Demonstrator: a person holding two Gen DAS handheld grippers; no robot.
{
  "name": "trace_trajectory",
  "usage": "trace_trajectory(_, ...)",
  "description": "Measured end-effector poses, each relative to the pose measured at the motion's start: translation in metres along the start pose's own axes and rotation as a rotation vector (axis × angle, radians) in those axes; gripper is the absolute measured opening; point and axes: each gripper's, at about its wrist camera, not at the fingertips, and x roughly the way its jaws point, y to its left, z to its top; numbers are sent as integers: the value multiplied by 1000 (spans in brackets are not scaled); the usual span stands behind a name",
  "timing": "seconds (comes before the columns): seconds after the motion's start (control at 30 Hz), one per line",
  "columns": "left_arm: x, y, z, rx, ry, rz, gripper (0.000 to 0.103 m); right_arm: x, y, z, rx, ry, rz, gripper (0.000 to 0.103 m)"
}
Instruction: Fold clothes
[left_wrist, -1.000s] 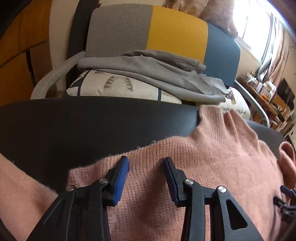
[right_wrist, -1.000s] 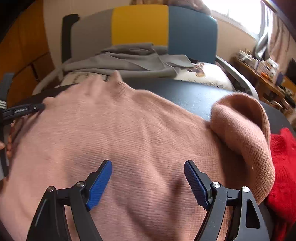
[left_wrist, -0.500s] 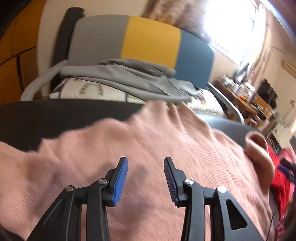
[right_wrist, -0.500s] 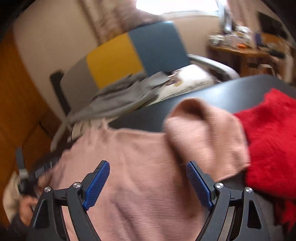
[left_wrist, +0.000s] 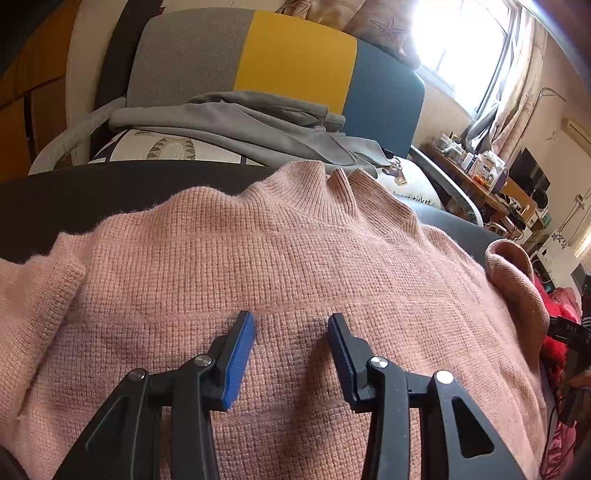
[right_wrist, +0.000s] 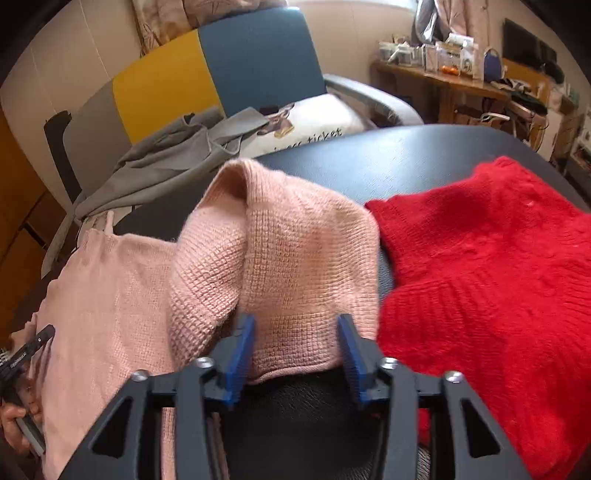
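So the dark table (right_wrist: 406, 155) takes up most of the scene, with a chair (left_wrist: 295, 62) in grey, yellow and blue panels behind it, a grey garment (left_wrist: 236, 129) dumped on its seat. Spread flat across the table is the pink sweater (left_wrist: 280, 266), collar pointing toward the chair. On its right-hand side lies a red sweater (right_wrist: 498, 266), touching the pink one's edge.

The pink sweater's sleeve (right_wrist: 295, 251) is bunched up into a hump at the right side of the body.

Left gripper (left_wrist: 291, 325) sits right over the middle of the sweater's chest, jaws partly apart with only flat knit showing in the gap, nothing pinched. Can't really tell whether the tips touch the fabric or hang just above it.

Right gripper (right_wrist: 297, 325) is at the near end of that sleeve hump, the cuff sitting between the blue pads (right_wrist: 242, 354). Its jaws have just been closing in around the cuff, but they look like they're just beside the knit rather than squeezing it.
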Motion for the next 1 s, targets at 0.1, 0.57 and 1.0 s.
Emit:
trace_trajectory(0.1, 3, -2, 3, 9, 0, 7, 43, 14, 1, -2, -19, 27, -19, 80)
trace_trajectory(0.57, 0, -4, 5, -7, 22, -2, 44, -6, -52, 5, 243, 58, 209, 10)
trace_trajectory(1.0, 1, -110, -30, -317, 279, -793, 74, -33, 19, -73, 541, 20, 788, 11)
